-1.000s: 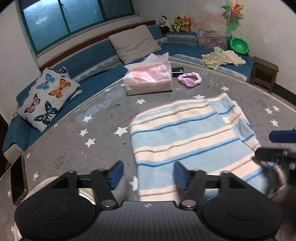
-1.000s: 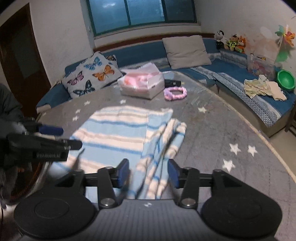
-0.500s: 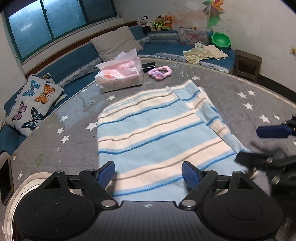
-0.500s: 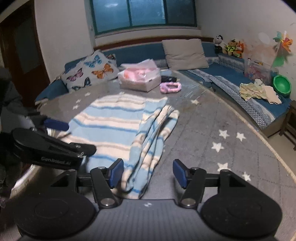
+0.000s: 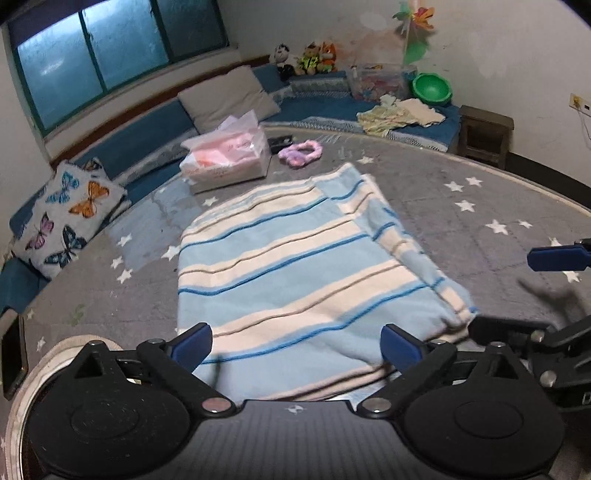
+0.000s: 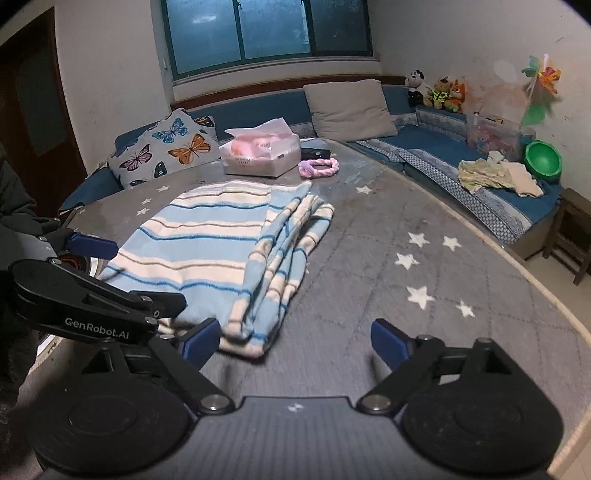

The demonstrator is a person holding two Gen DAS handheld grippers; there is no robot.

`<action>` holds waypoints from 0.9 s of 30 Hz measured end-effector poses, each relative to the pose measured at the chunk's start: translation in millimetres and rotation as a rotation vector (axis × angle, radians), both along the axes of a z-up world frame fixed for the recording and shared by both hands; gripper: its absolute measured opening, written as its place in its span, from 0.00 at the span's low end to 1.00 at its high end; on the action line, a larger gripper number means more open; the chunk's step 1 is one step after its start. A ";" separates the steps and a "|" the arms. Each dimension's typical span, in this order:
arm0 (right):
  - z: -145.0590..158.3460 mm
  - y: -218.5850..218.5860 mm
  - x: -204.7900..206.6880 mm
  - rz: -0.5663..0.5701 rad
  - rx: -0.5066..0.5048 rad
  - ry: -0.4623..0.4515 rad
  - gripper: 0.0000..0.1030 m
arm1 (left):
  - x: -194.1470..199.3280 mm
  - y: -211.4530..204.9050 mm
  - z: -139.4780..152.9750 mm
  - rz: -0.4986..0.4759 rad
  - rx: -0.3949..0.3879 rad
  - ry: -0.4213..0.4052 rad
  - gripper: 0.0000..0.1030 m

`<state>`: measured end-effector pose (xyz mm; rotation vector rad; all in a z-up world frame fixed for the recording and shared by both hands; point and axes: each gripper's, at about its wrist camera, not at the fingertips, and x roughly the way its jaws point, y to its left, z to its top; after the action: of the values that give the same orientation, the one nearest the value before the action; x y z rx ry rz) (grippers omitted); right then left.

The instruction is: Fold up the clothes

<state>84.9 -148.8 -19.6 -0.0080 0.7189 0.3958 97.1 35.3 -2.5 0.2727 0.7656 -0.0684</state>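
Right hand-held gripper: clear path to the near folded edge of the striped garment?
Probably yes. The right hand-held gripper has just opened wide, empty, and the striped garment's folded edge lies just ahead. Only the left hand-held gripper crowds the side.

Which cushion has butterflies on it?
The white cushion at the left end of the blue sofa has colourful butterflies. The other cushion, leaning under the window, is plain beige.

Black left gripper (image 5: 295, 345) and right gripper (image 6: 295, 341) have blue-padded jaws, silver screws, white "GenRobot.AI" lettering.
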 end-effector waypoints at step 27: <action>-2.3 -7.6 -62.8 -0.040 0.009 0.016 1.00 | -60.7 -17.8 -1.1 0.072 0.042 0.000 1.00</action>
<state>22.1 -156.4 -21.9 0.0180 0.7318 0.3612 36.4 17.5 -3.5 0.2842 0.7767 0.0160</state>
